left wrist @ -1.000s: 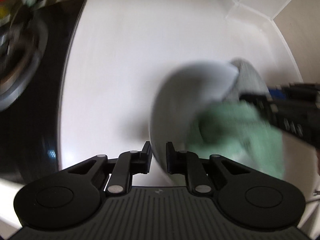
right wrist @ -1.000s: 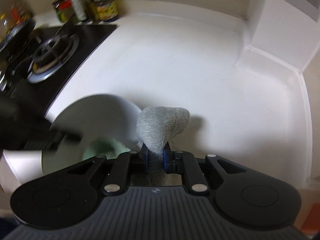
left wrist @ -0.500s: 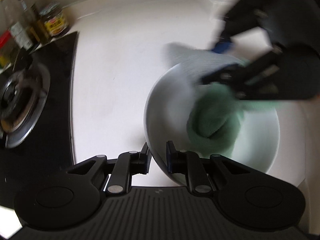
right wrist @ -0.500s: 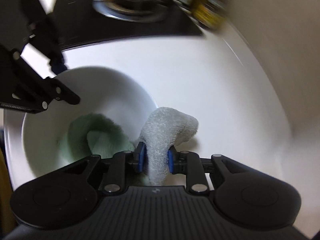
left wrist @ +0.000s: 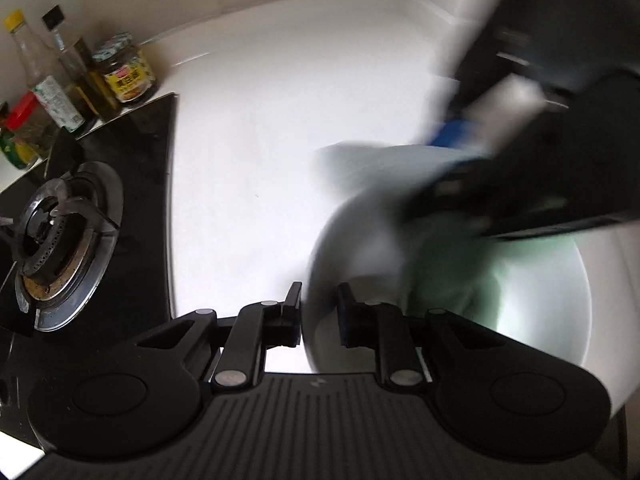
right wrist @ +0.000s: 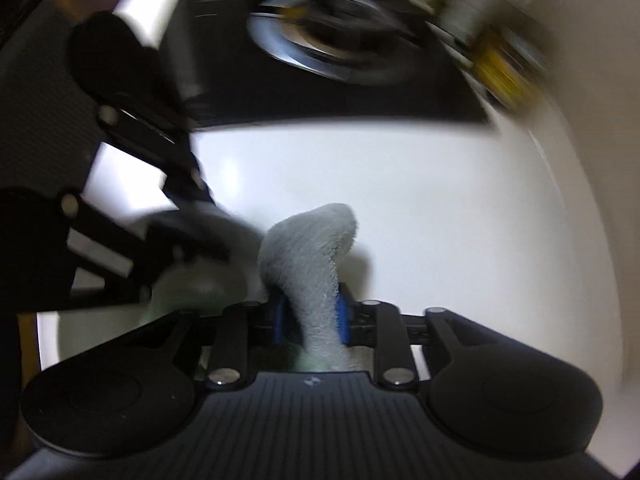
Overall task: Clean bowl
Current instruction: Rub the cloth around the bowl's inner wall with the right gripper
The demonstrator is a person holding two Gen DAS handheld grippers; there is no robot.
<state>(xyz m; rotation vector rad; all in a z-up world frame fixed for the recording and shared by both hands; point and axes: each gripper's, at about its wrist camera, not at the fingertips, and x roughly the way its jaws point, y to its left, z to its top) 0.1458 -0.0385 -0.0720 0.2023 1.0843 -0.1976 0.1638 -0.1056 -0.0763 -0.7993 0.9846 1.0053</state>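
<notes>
A: Where is the bowl [left wrist: 540, 304]?
B: On the worktop [left wrist: 260, 160], at four o'clock. The left gripper [left wrist: 318, 312] points steeply down; its jaws, just widened, straddle the rim.
A: The right gripper [right wrist: 310, 316]?
B: Also steeply down, blurred, jaws clamped on the cloth [right wrist: 312, 248], having just narrowed.

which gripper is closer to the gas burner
Left. The left gripper straddles the bowl rim beside the black hob, burner close by. The right gripper, clamping the cloth, sits beyond the bowl's far side.
</notes>
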